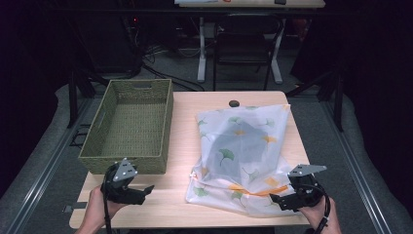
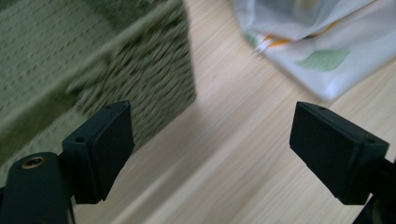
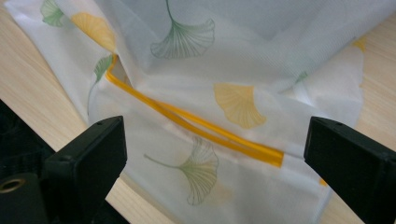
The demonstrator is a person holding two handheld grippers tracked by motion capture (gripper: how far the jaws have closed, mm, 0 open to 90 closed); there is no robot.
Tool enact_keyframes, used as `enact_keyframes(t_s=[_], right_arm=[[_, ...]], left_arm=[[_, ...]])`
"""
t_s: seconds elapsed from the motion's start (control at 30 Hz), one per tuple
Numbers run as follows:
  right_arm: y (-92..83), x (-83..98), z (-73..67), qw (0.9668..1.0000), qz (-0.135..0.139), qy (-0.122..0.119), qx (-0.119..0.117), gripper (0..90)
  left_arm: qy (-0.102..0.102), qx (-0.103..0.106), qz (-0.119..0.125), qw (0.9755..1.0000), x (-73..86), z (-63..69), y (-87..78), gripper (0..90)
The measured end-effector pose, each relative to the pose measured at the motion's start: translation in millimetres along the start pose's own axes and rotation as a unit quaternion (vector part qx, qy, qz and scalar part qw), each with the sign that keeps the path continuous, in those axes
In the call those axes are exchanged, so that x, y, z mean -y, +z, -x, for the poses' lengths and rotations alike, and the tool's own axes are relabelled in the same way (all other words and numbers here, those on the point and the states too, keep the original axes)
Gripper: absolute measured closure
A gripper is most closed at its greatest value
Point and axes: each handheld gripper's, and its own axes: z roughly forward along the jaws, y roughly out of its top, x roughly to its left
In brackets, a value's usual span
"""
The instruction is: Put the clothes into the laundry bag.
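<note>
While both tongs stand spread with nothing between their pads, I have the bag lying loose on the bench point(image 1: 180, 204), and that looks right for this stage. My left tongs point(image 1: 146, 191) hang over bare wood just in front of the woven basket point(image 1: 127, 127), pointing toward the bag's near left corner. My right tongs point(image 1: 278, 201) sit at the bag's near right edge; in the right gripper view their jaws frame the fabric on either side without touching it.

The ginkgo-print mesh bag point(image 1: 241, 158) lies flat to the right of the basket, close but apart from it, with something dark showing through its middle. Its orange zipper point(image 3: 196, 122) runs along the near edge, facing me, which I judge keeps the closure in reach of both hands. It looks closed, though I cannot tell for sure.

The basket stands open, near wall toward me, so I judge it is the likely place for the bag. With 2 grips at the near corners, I expect limp fabric to sag under its load.
</note>
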Motion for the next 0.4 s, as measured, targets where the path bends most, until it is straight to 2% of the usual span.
enact_keyframes(t_s=[0.1,0.17,0.2,0.27,0.37,0.4], right_arm=[[-3.8,4.9,-2.4,1.0000,0.006,0.000,0.004,5.4],[-3.4,5.6,-2.9,1.0000,0.003,-0.005,0.006,4.9],[-2.2,5.4,-2.6,1.0000,-0.002,-0.005,0.007,4.4],[0.3,4.8,-2.8,0.9999,-0.011,-0.008,0.001,2.5],[2.2,4.2,-4.0,0.9997,-0.020,-0.015,0.008,1.7],[2.5,4.1,-4.5,0.9996,-0.021,-0.017,0.010,1.5]], left_arm=[[-0.020,-0.011,-0.006,0.9997,17.3,-4.9,-3.4,13.0],[-0.024,-0.015,-0.009,0.9996,20.8,-5.6,-3.3,12.6],[-0.031,-0.019,-0.021,0.9991,26.6,-8.1,-3.2,11.9],[-0.039,-0.012,-0.025,0.9988,28.3,-9.8,-0.9,11.5],[-0.033,-0.022,-0.040,0.9984,28.2,-9.9,3.9,9.1],[-0.030,-0.028,-0.052,0.9978,28.8,-9.5,8.7,9.1]])
